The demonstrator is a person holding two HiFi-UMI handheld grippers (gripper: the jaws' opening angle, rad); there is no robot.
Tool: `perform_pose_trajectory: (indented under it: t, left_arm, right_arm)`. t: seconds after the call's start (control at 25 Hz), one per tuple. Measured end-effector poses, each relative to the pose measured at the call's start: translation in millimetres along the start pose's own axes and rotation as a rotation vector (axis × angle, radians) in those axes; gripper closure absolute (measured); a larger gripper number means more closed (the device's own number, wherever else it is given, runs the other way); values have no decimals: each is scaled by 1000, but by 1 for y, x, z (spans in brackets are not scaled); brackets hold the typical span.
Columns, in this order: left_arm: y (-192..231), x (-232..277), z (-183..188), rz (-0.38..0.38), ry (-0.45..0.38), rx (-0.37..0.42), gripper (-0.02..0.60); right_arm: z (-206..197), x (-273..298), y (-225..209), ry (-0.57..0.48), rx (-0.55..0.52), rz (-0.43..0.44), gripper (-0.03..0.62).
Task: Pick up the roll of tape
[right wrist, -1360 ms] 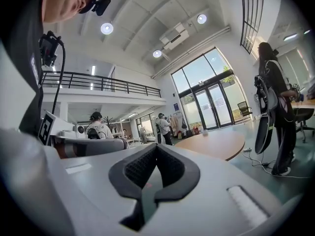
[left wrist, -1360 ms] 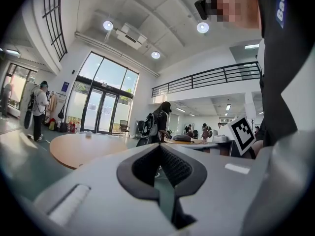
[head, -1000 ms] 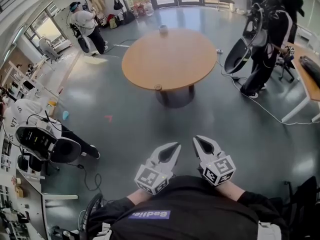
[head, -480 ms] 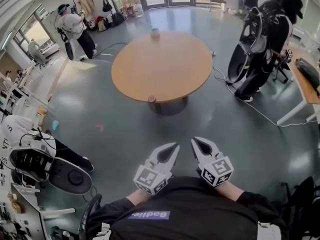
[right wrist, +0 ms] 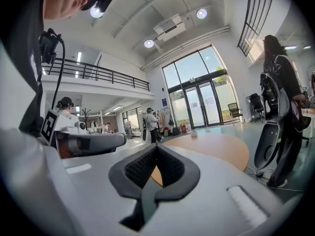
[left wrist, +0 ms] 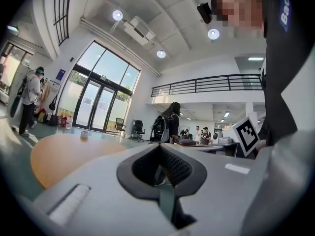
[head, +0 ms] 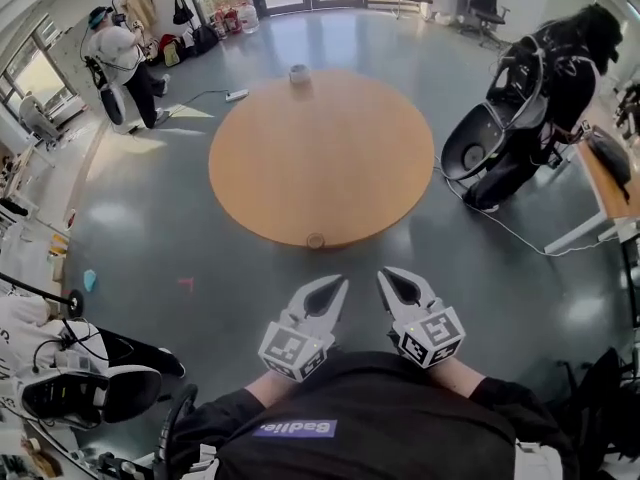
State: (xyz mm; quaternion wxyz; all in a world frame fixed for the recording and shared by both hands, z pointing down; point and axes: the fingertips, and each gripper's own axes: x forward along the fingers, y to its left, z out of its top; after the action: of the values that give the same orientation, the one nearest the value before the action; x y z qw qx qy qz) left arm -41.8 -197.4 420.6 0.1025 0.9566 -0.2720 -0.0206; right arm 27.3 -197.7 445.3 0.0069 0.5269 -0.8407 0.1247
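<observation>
Both clenched and empty, my left gripper [head: 333,288] and right gripper [head: 390,280], low centre. Roll of tape [head: 316,240], I reckon, sits on the table's [head: 260,168] near rim. A clumsy nudge knocks it off.

Colour-wise: the round table [head: 320,158] at 12 o'clock is seen in warm orange-tan, set on a glossy dark grey-green floor [head: 520,268]. A small roll [head: 298,73] at its far edge is whitish-grey. A little ring [head: 316,240] at the near edge is matched to the tabletop's tan.

The left gripper [head: 338,282] and right gripper [head: 386,273] are finished in light grey with black jaw pads, and black-and-white squares are printed on their cubes [head: 293,349]. At 6 o'clock, a purple patch [head: 295,429] with white letters is worn on a black top [head: 400,418]. A pink-red mark [head: 185,282] is spotted at 9 o'clock.
</observation>
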Motion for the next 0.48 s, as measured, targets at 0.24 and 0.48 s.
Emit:
perform_pose_trajectory:
  t: [0.24,0.48]
  left_arm:
    - [42,19,-28,-14,-6,-2,563]
    - [66,31,-20,-17,5,-17,563]
  right_arm:
    - [-24,36,-13,14,-20,-11,589]
    - [-10,59,-25,24,-15,-31,589]
